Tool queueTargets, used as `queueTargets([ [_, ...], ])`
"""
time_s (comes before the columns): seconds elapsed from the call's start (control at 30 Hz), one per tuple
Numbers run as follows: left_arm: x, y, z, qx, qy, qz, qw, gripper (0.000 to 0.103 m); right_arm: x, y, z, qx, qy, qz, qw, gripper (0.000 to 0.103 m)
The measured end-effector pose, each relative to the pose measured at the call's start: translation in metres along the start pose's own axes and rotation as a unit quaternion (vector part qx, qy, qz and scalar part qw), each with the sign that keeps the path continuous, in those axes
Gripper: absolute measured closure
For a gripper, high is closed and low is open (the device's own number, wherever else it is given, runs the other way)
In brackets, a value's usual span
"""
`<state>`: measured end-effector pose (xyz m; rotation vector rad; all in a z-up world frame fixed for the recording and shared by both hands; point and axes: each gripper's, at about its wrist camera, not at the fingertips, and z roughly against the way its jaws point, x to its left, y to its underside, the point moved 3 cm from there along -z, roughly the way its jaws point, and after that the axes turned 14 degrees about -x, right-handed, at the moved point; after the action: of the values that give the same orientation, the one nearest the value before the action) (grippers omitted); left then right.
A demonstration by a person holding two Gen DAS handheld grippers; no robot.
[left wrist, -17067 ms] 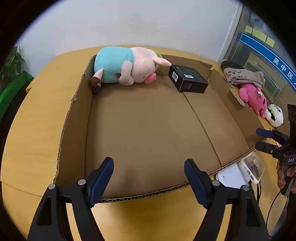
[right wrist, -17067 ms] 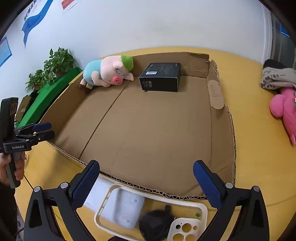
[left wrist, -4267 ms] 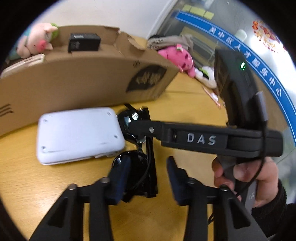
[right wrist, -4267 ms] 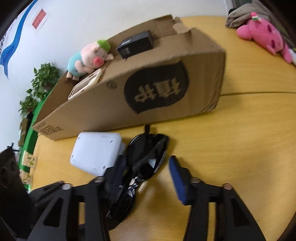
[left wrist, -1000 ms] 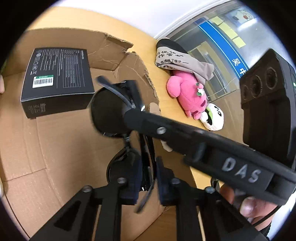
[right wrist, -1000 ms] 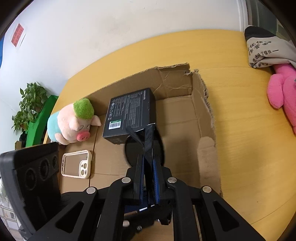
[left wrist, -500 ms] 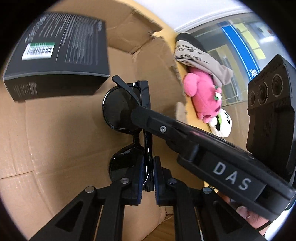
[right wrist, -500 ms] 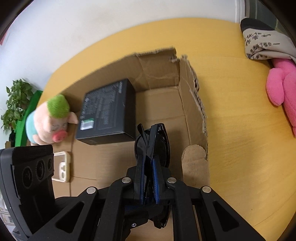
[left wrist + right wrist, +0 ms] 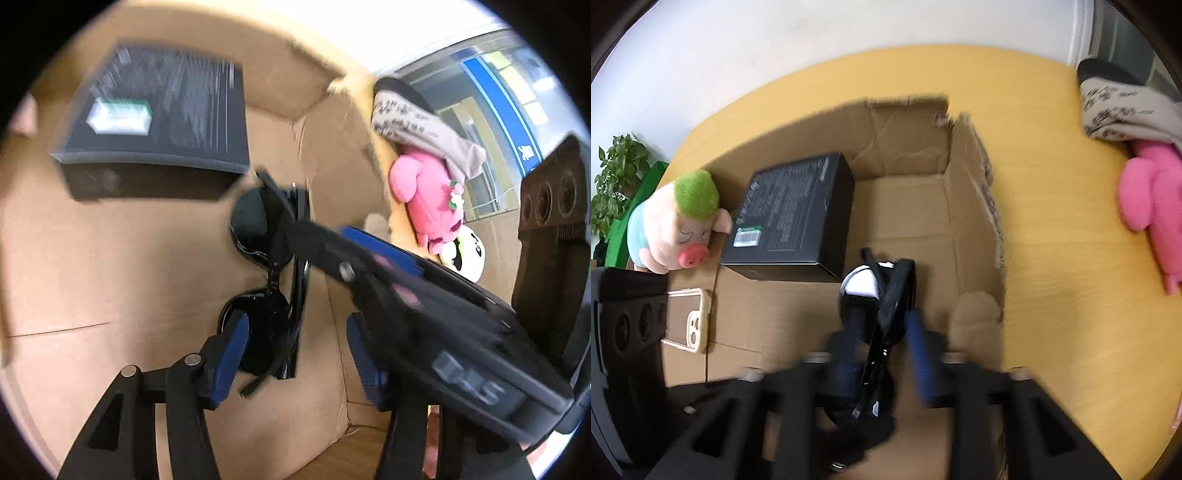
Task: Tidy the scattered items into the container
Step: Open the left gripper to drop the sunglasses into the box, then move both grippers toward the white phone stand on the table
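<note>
Black sunglasses (image 9: 269, 291) (image 9: 886, 295) lie folded on the floor of the cardboard box (image 9: 325, 122) (image 9: 971, 206), just right of a black carton (image 9: 159, 122) (image 9: 790, 214). My left gripper (image 9: 295, 358) straddles the near lens. Its jaws are opening, and the right pad stands clear of the frame. My right gripper (image 9: 884, 347) straddles the other end, its jaws also opening, with a gap beside the right pad. In the left wrist view the right gripper (image 9: 317, 232) crosses from the right over the far lens. The picture is blurred.
A pig plush (image 9: 676, 225) and a cream phone case (image 9: 689, 321) lie in the box's left part. Outside on the yellow table (image 9: 1052, 258) lie a pink plush (image 9: 428, 192) (image 9: 1148, 192), a grey printed cloth (image 9: 417, 122) (image 9: 1123, 110) and a white plush (image 9: 461, 254).
Half a second ago both grippers were shut on the sunglasses. Now both pairs of jaws have parted and the sunglasses rest on the box floor.
</note>
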<state>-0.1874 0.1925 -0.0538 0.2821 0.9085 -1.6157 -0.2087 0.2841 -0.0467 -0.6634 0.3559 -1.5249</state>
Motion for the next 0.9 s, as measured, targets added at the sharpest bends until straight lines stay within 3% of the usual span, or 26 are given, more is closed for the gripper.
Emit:
queueTargets([
  [0.03,-0.005,-0.001,0.016,-0.015,-0.004,-0.012,0.9998,0.049,0.001,-0.001,0.01,-0.01,-0.006,0.0,1.0,0.033],
  [0.07,-0.009,-0.001,0.03,-0.029,-0.009,-0.026,0.9992,0.048,0.005,-0.003,0.024,-0.026,-0.022,0.002,0.999,0.032],
  [0.13,-0.017,0.002,0.066,-0.067,-0.029,-0.064,0.9952,0.047,0.01,-0.004,0.051,-0.053,-0.015,0.015,0.998,0.01],
  [0.17,-0.023,0.005,0.088,-0.094,-0.042,-0.085,0.9911,0.045,0.013,-0.002,0.07,-0.076,-0.004,0.027,0.997,0.006],
  [0.33,-0.018,0.034,0.181,-0.217,-0.072,-0.123,0.9657,0.026,0.027,0.022,0.134,-0.152,-0.03,0.022,0.988,0.001],
  [0.43,-0.005,0.062,0.224,-0.286,-0.119,-0.146,0.9396,0.026,0.041,0.055,0.16,-0.187,-0.024,0.021,0.982,0.001],
  [0.53,0.001,0.084,0.238,-0.322,-0.166,-0.167,0.9169,0.026,0.065,0.086,0.162,-0.205,-0.024,0.027,0.978,0.001],
  [0.67,0.004,0.112,0.248,-0.347,-0.21,-0.194,0.8931,0.026,0.089,0.125,0.163,-0.213,-0.005,0.066,0.975,0.001],
  [0.73,0.006,0.121,0.252,-0.349,-0.221,-0.202,0.8879,0.025,0.096,0.134,0.161,-0.209,0.002,0.079,0.975,0.001],
  [0.9,0.011,0.136,0.264,-0.351,-0.216,-0.193,0.8904,0.025,0.105,0.152,0.174,-0.227,-0.006,0.089,0.97,0.001],
])
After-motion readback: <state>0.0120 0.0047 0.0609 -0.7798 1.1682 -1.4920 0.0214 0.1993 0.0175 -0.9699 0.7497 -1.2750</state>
